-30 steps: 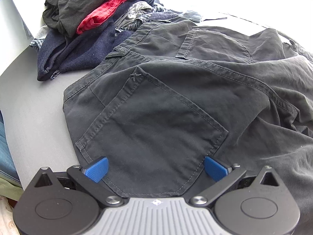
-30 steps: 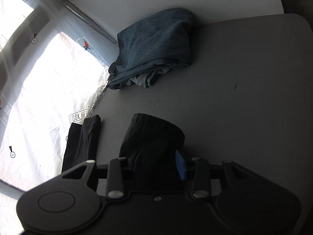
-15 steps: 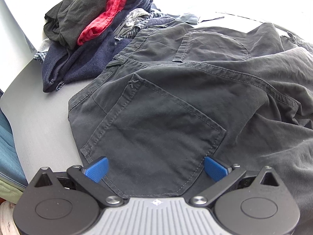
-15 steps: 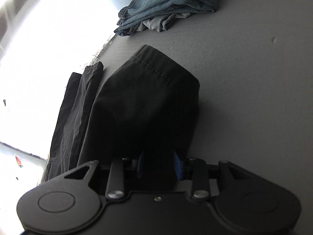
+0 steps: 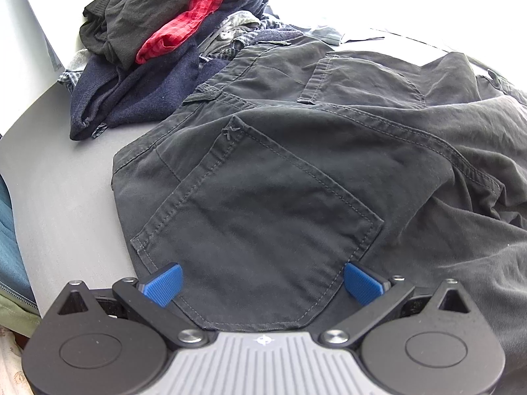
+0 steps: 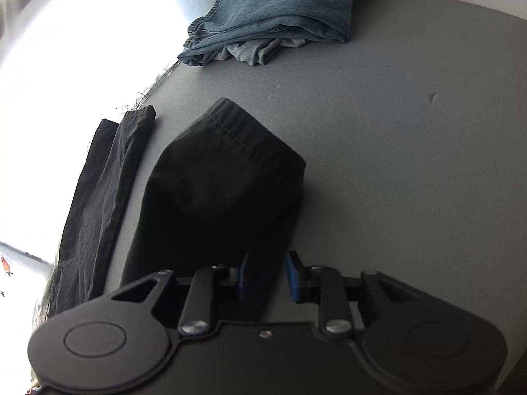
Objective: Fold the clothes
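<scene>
Right tool (image 6: 265, 276) has swung down since a sec ago and its jaws are opening around the dark trousers' (image 5: 296, 181) leg end, which lies on the table (image 6: 395, 164) near the folded jeans (image 6: 283, 10), w/ left tool (image 5: 263, 281) wide open, empty over the seat pocket, so prob. next fold.

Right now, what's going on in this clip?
A person is folding dark grey cotton trousers on a grey table. The left hand-held gripper sits wide open over the back pocket. The right hand-held gripper has a trouser leg between its jaws, which are opening. Folded blue jeans lie beyond.
</scene>
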